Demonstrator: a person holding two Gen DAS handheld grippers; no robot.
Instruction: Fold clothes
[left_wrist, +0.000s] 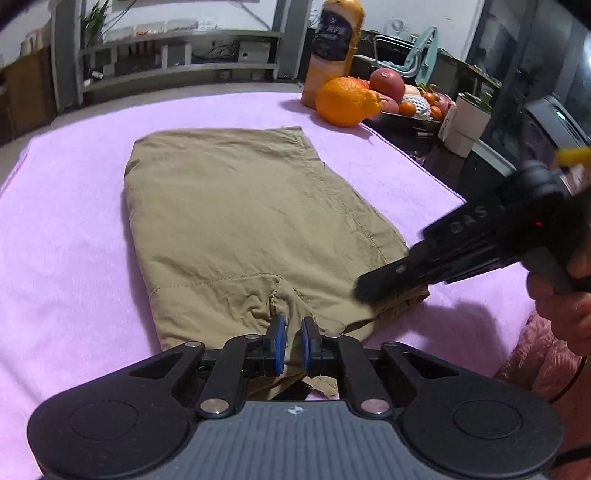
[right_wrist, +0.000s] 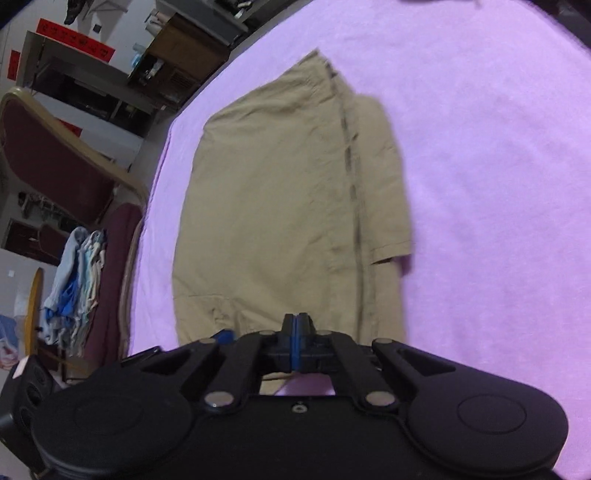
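Folded khaki garment (left_wrist: 240, 221) flat on pink cloth (left_wrist: 66, 240). Left gripper (left_wrist: 293, 341) over the near hem, blue pads slightly apart, nothing visibly pinched. Right gripper (right_wrist: 295, 338) clenched, empty, above the garment's near edge. Large orange (left_wrist: 347, 101) at the far corner.

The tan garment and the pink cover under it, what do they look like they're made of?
Tan garment: probably a thin woven cotton or nylon blend, matte, with fine creases and stitched seams. Pink cover: looks like a soft, fuzzy towel or fleece, matte, with a slightly napped surface; the exact fibre cannot be told.
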